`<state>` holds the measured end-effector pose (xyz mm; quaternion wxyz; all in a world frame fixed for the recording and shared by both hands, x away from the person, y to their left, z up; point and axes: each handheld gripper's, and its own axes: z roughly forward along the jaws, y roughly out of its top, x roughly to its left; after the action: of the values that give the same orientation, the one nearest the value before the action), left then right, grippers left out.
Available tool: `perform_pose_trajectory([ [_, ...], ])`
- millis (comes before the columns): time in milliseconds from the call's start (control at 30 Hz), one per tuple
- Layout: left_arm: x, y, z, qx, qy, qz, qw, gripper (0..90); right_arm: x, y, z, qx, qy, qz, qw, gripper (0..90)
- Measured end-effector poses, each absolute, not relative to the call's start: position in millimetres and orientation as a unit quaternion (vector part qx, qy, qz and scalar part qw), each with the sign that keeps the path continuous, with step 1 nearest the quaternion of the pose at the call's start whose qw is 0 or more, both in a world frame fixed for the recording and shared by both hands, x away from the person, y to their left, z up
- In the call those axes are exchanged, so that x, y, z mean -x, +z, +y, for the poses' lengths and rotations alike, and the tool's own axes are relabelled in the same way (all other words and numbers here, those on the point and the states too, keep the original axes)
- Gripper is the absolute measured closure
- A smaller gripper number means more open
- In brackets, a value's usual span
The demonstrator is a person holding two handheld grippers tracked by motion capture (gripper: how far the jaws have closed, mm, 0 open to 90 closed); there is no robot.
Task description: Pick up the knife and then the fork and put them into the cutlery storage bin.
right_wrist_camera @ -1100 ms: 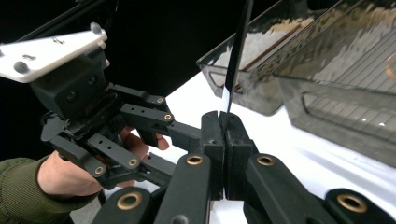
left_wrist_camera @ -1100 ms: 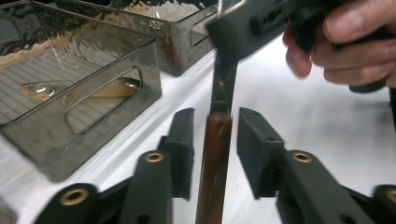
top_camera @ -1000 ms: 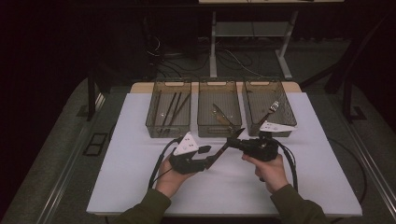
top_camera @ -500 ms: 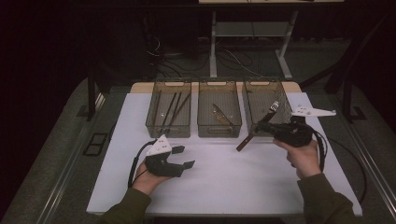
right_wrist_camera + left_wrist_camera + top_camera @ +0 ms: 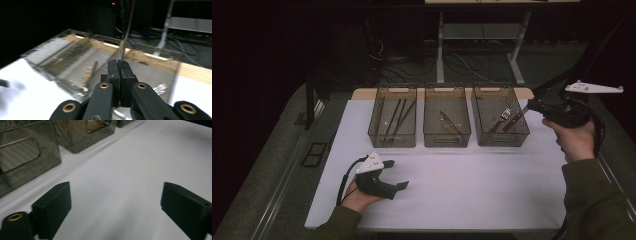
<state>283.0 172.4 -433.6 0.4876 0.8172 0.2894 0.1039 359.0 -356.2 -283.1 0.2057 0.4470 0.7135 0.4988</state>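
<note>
My right gripper (image 5: 532,106) is raised at the table's right, above the right-hand bin (image 5: 499,135). It is shut on a slender utensil (image 5: 513,121) that slants down toward that bin. In the right gripper view the closed jaws (image 5: 119,67) pinch the utensil's thin metal strip (image 5: 126,32), which rises straight up. My left gripper (image 5: 398,174) rests low over the white table (image 5: 472,190) at the front left. Its jaws have just been opening and stand wide (image 5: 118,205) with nothing between them.
Three smoky clear bins stand in a row at the back of the table. The left bin (image 5: 392,117) holds dark sticks, the middle bin (image 5: 447,122) a knife, the right one a silvery utensil (image 5: 505,113). Cables and desk legs lie beyond the far edge.
Both grippers were together at the table's centre. The right one has swung right and up with the utensil. The left one has drawn back to the front left and opened.
</note>
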Motion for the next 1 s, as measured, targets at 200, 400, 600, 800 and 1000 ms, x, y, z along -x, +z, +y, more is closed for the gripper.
perform_pose_trajectory([
  [200,-282.9,-433.9,177.0,-0.815,0.103,0.294,0.489,0.0,-387.4,-283.9,-368.0,-0.476,0.442,0.725,0.227,89.2],
  [400,-281.6,-433.0,174.0,-0.821,0.103,0.281,0.486,0.0,-411.1,-305.9,-366.6,-0.499,0.368,0.755,0.212,89.2],
  [600,-281.9,-432.8,173.9,-0.82,0.101,0.282,0.487,0.0,-425.6,-323.9,-361.6,-0.503,0.327,0.778,0.184,89.2],
  [800,-281.7,-432.0,173.0,-0.82,0.104,0.28,0.488,0.0,-436.3,-334.2,-346.4,-0.495,0.343,0.774,0.194,88.6],
  [1000,-281.0,-431.1,172.3,-0.821,0.104,0.274,0.489,0.3,-448.4,-355.2,-328.8,-0.492,0.373,0.764,0.19,86.9],
])
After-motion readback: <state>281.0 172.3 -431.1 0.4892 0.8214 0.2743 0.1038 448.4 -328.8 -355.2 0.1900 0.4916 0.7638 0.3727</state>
